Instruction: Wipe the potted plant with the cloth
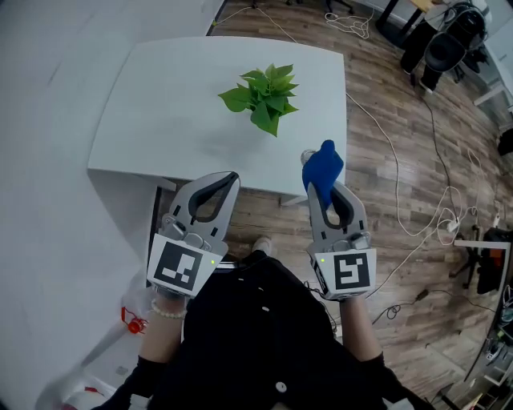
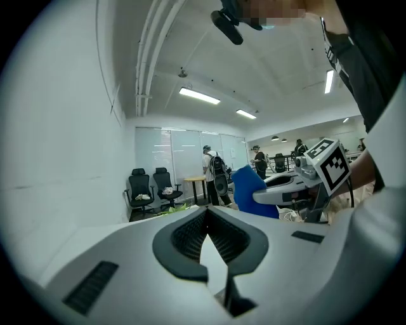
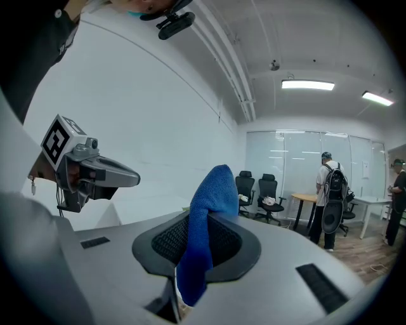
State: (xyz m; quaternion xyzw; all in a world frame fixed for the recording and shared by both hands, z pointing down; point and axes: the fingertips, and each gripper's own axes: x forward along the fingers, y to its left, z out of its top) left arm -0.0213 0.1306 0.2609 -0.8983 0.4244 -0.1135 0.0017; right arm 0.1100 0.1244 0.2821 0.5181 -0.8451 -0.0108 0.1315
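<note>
Dark-clothed lap and forearms fill the bottom of the head view, w/ a bead bracelet (image 1: 167,311) on the left wrist. Left gripper (image 1: 231,176) is held out front, jaws fully together w/ nothing btwn them. Its own view shows the ribbed pads meeting tip to tip. Right gripper (image 1: 324,190) sits beside it, roughly level w/ it and apart from it, jaws clamped on a blue cloth (image 1: 322,166). Cloth is pinched partway along: a bunched end sticks up past the fingertips, and the rest hangs down btwn the pads, per the right gripper view.

Potted plant (image 1: 263,96) stands on the white table (image 1: 160,104), right of centre on the top, well apart from both grippers. Its leaves hide the pot from above. Table's near edge lies just ahead of both grippers, and the cloth's top end overlaps that edge in the head view, clear of the plant.

Wood floor (image 1: 401,184) runs to the right, w/ white cables (image 1: 350,24) trailing over it. Bkgd in the gripper views: black office chairs (image 3: 254,187) and a person w/ a backpack (image 3: 331,190) nr glass partitions.
</note>
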